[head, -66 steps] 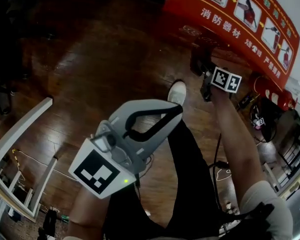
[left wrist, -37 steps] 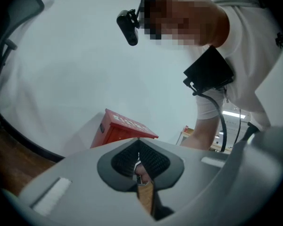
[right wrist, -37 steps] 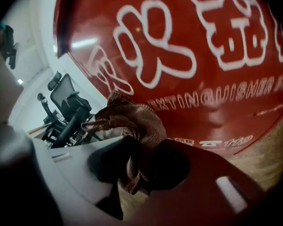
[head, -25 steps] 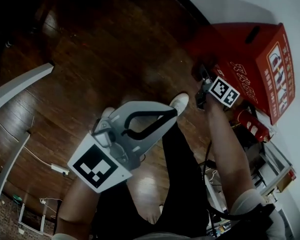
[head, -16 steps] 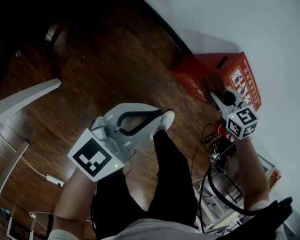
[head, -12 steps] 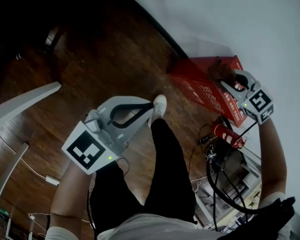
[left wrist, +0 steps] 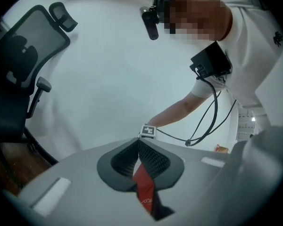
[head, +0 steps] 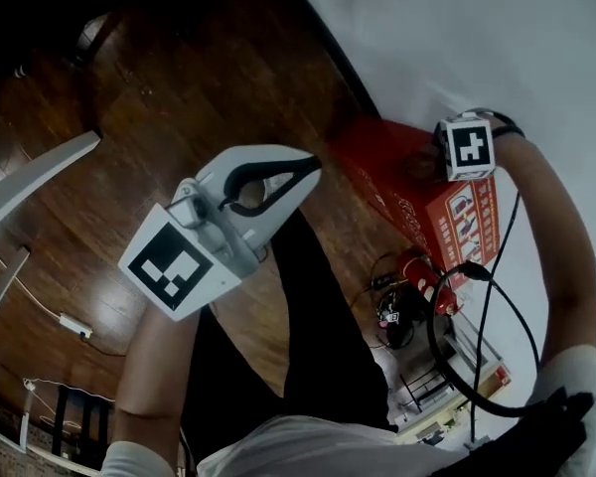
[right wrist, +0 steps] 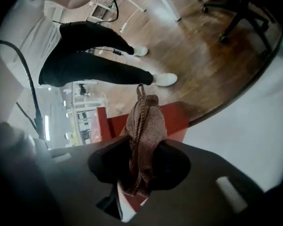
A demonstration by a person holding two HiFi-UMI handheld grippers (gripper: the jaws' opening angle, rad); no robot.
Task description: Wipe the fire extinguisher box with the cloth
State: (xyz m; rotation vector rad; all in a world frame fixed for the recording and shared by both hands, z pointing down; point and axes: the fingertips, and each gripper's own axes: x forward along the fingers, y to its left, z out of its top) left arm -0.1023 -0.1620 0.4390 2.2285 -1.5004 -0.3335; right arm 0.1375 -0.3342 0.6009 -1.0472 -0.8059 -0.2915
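**Brown cloth held at a red fire extinguisher box**

The right gripper (right wrist: 140, 147) pinches a bunched, coarse-knit brown cloth (right wrist: 145, 121) in front of the red, flat-sided fire extinguisher box (head: 402, 182). The box stands on the glossy dark wood floor (head: 169, 87) against a white wall (head: 507, 38). The left gripper (head: 308, 167), smooth grey plastic, is pressed together and empty. A looped black cable (head: 464, 267) hangs beside a red extinguisher (head: 417, 269).

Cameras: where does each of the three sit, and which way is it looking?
Head view: on the person's head, looking down at floor, red box; left arm and right arm show.
Left gripper view: on the left tongs, facing the wall; torso and right arm show.
Right gripper view: on the right tongs, facing down at cloth, box; legs show.
Shared: all three show the box.
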